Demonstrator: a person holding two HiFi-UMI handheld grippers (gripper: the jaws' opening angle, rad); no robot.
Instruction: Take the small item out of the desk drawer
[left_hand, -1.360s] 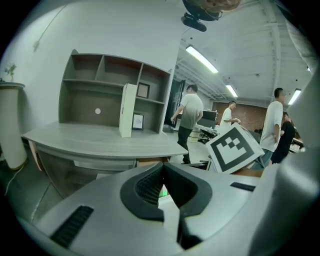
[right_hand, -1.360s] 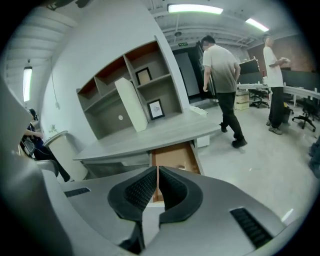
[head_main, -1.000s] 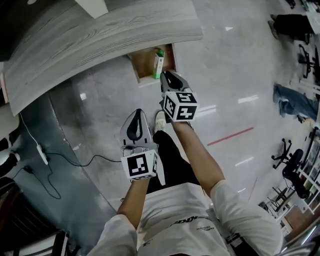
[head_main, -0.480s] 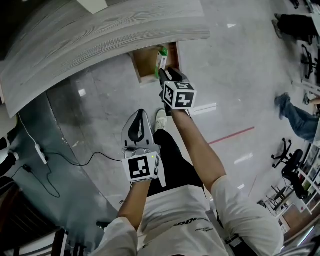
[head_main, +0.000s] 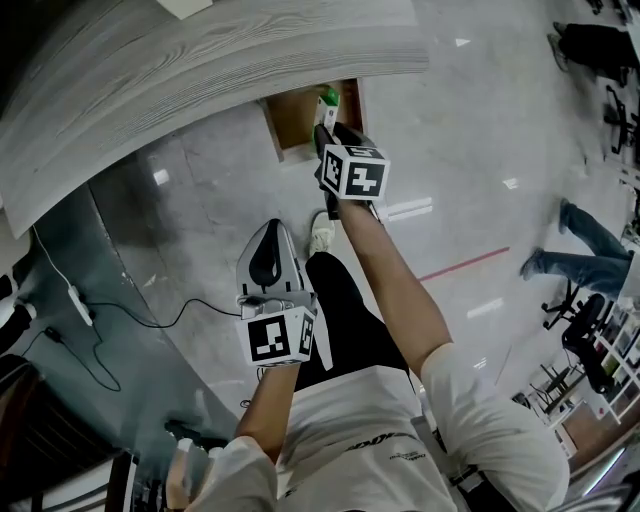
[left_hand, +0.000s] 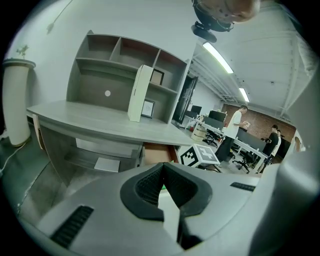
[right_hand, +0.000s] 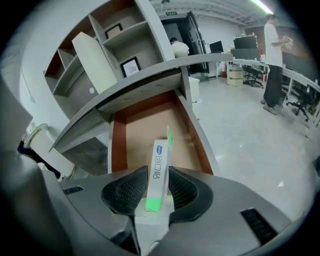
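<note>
A slim white box with green ends stands upright at the front of the open wooden drawer under the grey desk. My right gripper reaches into the drawer mouth with its jaws spread wide. The box stands between the pads, and a thin gap shows on its left side. In the head view the box's green top pokes up just beyond the right gripper. My left gripper hangs lower, over the floor, shut and empty; it points towards the desk.
A white cable with a power strip lies on the floor at the left. A grey shelf unit and a tall white box stand on the desk. People and office chairs are far off at the right.
My right gripper has pushed forward to the drawer and its jaws now straddle the box. The left gripper has stayed nearly where it was.
</note>
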